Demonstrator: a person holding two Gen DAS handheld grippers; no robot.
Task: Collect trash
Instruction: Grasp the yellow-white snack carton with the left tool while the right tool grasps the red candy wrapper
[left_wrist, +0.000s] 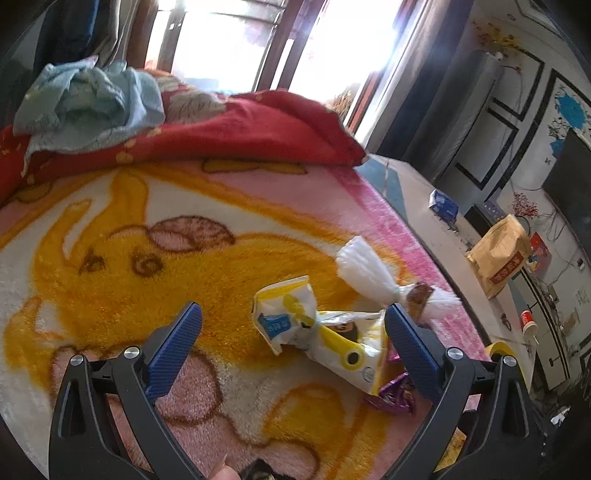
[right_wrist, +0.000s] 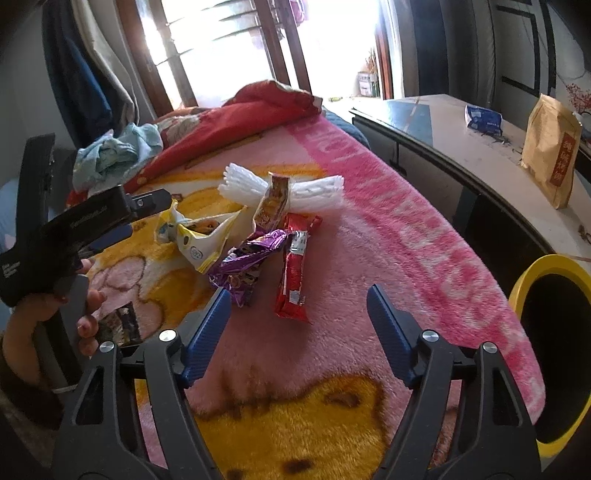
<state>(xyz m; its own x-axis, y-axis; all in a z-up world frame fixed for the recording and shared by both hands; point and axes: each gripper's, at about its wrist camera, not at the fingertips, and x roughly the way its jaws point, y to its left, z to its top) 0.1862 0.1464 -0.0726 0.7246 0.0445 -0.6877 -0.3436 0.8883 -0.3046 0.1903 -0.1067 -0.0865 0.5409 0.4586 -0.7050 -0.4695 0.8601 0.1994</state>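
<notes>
Several wrappers lie on a pink and yellow blanket (right_wrist: 388, 236). A crumpled white and yellow wrapper (left_wrist: 314, 328) (right_wrist: 195, 240) sits between the open fingers of my left gripper (left_wrist: 293, 314), which shows from the side in the right wrist view (right_wrist: 129, 218). A purple wrapper (right_wrist: 247, 262) (left_wrist: 393, 395), a red wrapper (right_wrist: 293, 273), a brown wrapper (right_wrist: 273, 203) (left_wrist: 419, 295) and a white plastic bundle (right_wrist: 280, 190) (left_wrist: 364, 271) lie close by. My right gripper (right_wrist: 297, 295) is open and empty, just short of the red wrapper.
A yellow-rimmed black bin (right_wrist: 554, 332) stands at the bed's right edge. A low table (right_wrist: 461, 147) beyond it holds a tan paper bag (right_wrist: 550, 147) and a blue pack (right_wrist: 484, 118). A red quilt (left_wrist: 240, 129) and bluish cloth (left_wrist: 88, 99) are piled at the far end.
</notes>
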